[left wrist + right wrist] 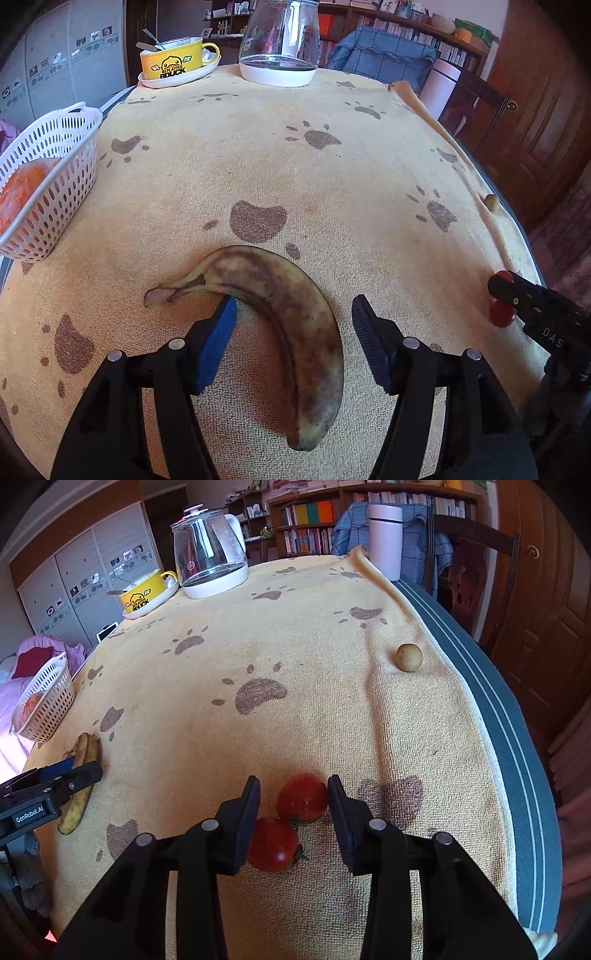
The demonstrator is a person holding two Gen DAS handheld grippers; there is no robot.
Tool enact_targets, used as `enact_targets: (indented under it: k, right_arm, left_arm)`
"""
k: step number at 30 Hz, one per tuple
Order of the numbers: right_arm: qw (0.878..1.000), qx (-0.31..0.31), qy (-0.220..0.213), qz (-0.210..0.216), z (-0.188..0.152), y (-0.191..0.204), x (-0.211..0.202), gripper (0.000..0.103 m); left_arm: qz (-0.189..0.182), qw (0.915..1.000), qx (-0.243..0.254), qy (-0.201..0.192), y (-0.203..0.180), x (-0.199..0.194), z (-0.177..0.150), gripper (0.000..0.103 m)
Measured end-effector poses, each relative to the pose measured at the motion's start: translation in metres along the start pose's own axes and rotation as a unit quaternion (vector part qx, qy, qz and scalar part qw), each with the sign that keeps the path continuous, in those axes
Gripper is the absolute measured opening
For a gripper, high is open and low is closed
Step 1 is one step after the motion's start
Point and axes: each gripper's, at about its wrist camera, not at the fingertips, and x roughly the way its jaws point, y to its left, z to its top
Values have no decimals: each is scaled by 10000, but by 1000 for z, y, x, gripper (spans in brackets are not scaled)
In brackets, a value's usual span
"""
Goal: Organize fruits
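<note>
Straddling the browned banana [295, 332] on the paw-print towel [332, 177], my left gripper [293, 310] is spread wide, its left pad touching the fruit's inner curve. My right gripper [291, 788] stands half-open around two tomatoes [291, 821], pads touching both. The white basket [55, 177] sits at the towel's left edge.

Open towel [258, 166] lies between banana [295, 325] and basket [55, 177]; kettle [280, 40] stands far back.
</note>
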Motion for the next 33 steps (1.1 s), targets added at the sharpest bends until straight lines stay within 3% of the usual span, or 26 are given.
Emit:
enact_targets:
  k: [2,3,5,11,33]
  right_arm:
    - [10000,40,6,51,0,-1,0,38]
    - [9999,70,8,72,0,-3,0,38]
    - [9998,187,0,120,0,-7,0,38]
    - [9989,458,-29,135,-1,-20,-3,38]
    - [9992,367,-67,153,-10,-22,-15,38]
  left_arm:
    - [-38,10000,74,-26,-3,0,1,53]
    - [-48,9999,111,-33,-5,0,2,40]
    - [-205,9996,203,-47,-10,-2,1,33]
    - [-282,9986,435,-112,-20,-5,0,32]
    - [-303,9962,25,-818,7,-48,25,32]
